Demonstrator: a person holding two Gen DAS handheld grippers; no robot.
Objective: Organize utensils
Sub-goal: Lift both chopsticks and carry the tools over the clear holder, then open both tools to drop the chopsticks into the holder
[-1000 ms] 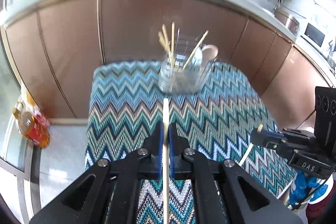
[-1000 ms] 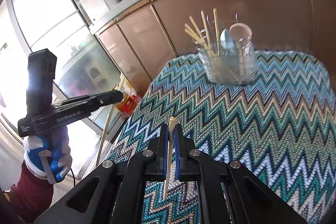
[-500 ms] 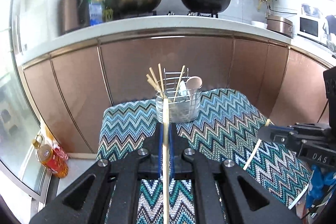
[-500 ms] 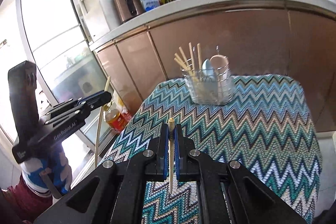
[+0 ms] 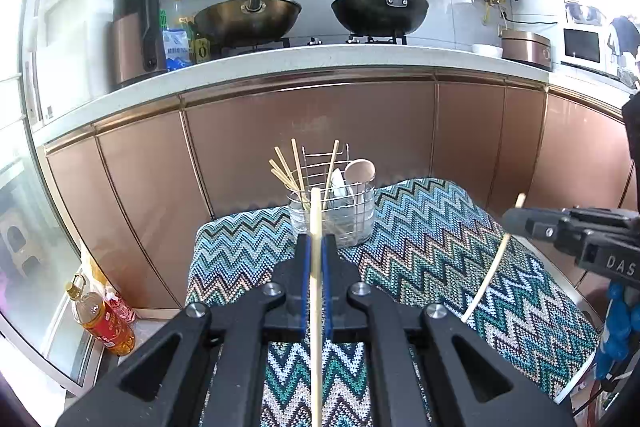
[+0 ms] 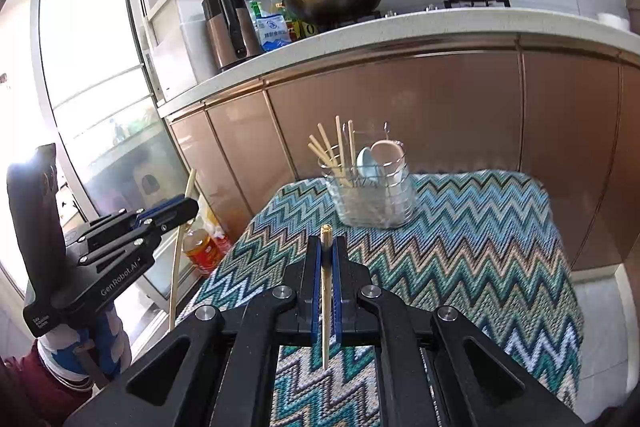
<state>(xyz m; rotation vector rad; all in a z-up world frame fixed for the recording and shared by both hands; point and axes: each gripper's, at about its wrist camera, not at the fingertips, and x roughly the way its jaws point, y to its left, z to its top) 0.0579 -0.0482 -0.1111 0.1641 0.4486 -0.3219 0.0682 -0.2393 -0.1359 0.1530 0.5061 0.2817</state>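
A clear utensil holder (image 5: 332, 217) with a wire rack stands at the far end of the zigzag cloth; it also shows in the right wrist view (image 6: 370, 193). It holds several wooden chopsticks (image 5: 286, 167) and two spoons (image 5: 359, 173). My left gripper (image 5: 316, 247) is shut on a wooden chopstick (image 5: 316, 307), held upright well short of the holder. My right gripper (image 6: 327, 251) is shut on another wooden chopstick (image 6: 326, 299). The right gripper shows at the right of the left wrist view (image 5: 516, 221), the left gripper at the left of the right wrist view (image 6: 188, 207).
The zigzag cloth (image 5: 440, 247) covers a small table in front of copper-coloured cabinets (image 5: 312, 139). Two woks (image 5: 248, 19) sit on the stove above. Oil bottles (image 5: 104, 323) stand on the floor at the left. A glass door (image 6: 100, 107) is at the left.
Both grippers have pulled back and tilted up with their chopsticks still held. The holder looks smaller and farther away, and the counter and woks have come into view.
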